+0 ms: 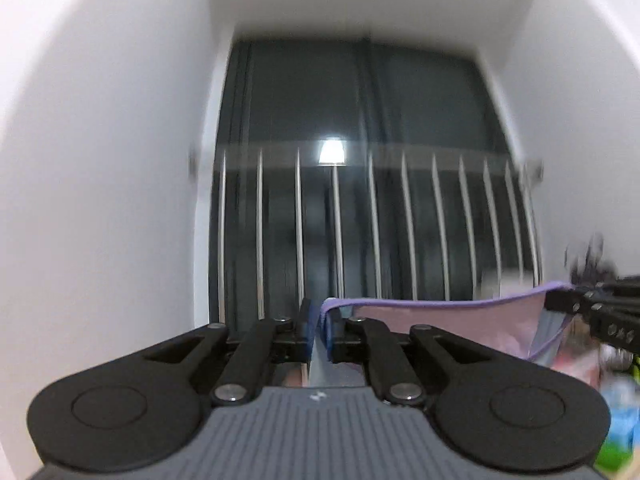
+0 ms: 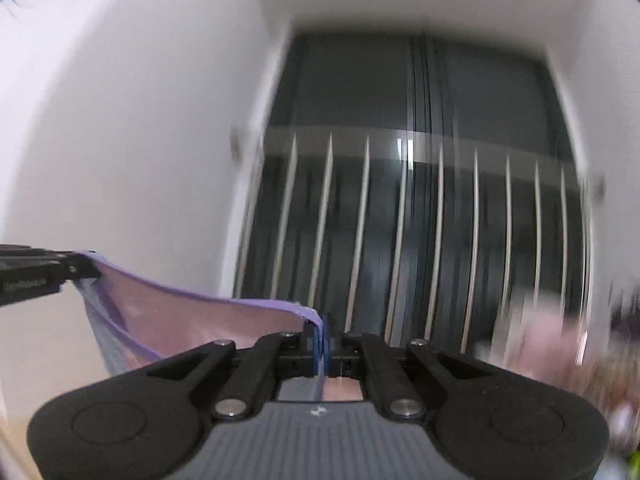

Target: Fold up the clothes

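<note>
Left wrist view: left gripper (image 1: 319,326) pinching purple-edged pink cloth garment (image 1: 460,320) lower centre, right gripper (image 1: 560,298) clamping opposite corner at right, stretching hem taut for folding.

We see a pale pink garment (image 1: 472,320) edged with a purple trim (image 2: 224,302) and a grey-blue inner side. Both grippers are black, the left gripper (image 1: 319,330) with blue pads (image 1: 306,330) and a ribbed grey body. Behind them, white walls (image 1: 100,140) frame a dark grey window (image 1: 360,120) crossed by silver bars (image 2: 360,220).
</note>
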{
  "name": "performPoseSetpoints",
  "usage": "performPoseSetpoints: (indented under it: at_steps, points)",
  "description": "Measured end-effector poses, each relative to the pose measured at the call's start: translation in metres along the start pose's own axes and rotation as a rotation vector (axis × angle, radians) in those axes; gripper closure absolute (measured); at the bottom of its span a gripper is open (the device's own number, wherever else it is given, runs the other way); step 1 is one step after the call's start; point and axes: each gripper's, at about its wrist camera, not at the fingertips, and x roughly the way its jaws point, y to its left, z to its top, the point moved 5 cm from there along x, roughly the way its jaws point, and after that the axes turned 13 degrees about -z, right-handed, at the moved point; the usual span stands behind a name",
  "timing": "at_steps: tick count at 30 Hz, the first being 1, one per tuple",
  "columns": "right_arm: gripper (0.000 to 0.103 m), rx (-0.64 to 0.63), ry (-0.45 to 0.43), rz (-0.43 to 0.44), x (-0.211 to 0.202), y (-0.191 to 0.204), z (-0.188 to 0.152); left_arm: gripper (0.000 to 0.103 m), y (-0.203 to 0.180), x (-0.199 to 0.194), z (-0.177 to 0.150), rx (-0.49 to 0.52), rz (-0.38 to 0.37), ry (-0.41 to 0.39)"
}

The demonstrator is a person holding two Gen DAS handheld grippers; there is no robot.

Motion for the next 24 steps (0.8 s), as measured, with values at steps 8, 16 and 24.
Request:
performPoseSetpoints:
  at_steps: [8,16,24]
  points:
    - [0.101,-0.053,-0.112,-0.039,-0.010,-0.009,0.057,0.091,0.013,0.031,0.012,-0.129,-0.149,0.096]
    - [0.101,-0.123,0.315,-0.012,0.162,0.016,-0.077,0.102,0.033,0.173,-0.116,-0.184,-0.129,0.386]
    - [0.102,-0.027,0.265,-0.144,0.295,0.008,-0.048,0.102,0.065,0.268,-0.021,-0.192,-0.116,0.238]
